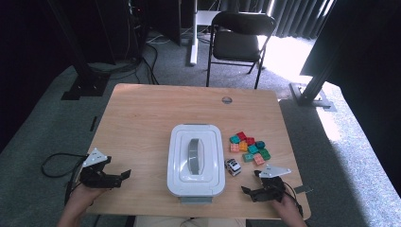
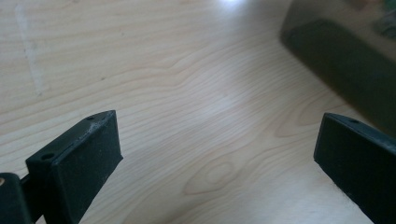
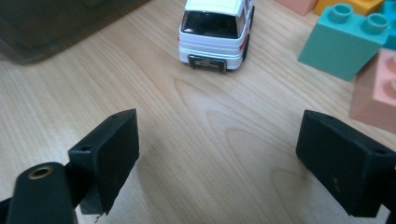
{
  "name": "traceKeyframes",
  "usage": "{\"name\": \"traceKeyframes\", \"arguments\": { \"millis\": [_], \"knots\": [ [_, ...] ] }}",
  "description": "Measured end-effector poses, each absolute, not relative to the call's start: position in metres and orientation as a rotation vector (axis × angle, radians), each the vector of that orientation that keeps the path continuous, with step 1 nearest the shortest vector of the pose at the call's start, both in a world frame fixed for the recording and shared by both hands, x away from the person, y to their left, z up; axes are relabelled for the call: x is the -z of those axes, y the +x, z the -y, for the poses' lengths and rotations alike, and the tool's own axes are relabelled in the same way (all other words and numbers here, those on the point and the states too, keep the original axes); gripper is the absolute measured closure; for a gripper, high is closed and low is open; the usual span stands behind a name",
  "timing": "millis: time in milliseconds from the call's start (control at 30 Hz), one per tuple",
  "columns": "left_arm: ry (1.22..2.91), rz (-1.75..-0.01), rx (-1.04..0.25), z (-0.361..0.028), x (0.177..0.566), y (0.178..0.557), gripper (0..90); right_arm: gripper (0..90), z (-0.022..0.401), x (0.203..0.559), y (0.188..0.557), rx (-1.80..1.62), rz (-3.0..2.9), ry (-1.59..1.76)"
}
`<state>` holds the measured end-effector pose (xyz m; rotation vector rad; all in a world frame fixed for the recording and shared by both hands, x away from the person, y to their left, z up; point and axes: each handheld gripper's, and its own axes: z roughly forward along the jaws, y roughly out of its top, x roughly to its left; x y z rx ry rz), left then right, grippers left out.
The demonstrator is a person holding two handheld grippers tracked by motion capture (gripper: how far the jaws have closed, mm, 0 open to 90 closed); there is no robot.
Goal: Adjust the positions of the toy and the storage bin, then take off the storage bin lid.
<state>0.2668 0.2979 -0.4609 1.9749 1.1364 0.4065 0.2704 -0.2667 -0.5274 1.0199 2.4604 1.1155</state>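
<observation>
Right gripper (image 3: 217,158) agape, facing toy car (image 3: 215,32)

Before my right gripper (image 3: 217,154) the counter (image 1: 142,123) is free until the toy car (image 3: 215,32); blocks (image 3: 345,39) crowd its right.

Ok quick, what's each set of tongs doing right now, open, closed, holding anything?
Left tongs: open, holding nothing, over bare table.
Right tongs: open, holding nothing, facing the toy car.

White toy car (image 1: 232,167) beside lidded box (image 1: 196,160)
</observation>
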Motion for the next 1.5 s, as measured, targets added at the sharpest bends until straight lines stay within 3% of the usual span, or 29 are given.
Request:
{"name": "traceKeyframes", "arguments": {
  "millis": [467, 1033, 1500],
  "knots": [
    [2.026, -1.007, -0.334, -0.250, 0.433, 0.271, 1.3, 12.2, 0.264, 0.528, 0.269, -1.057, -2.466, 0.978],
    [2.050, -0.782, -0.243, -0.163, 0.399, 0.281, 1.3, 12.5, 0.264, 0.528, 0.272, -1.053, -2.450, 0.993],
    [2.115, -0.761, -0.216, -0.103, 0.388, 0.290, 1.3, 12.5, 0.264, 0.528, 0.272, -1.051, -2.451, 0.993]
  ]
}}
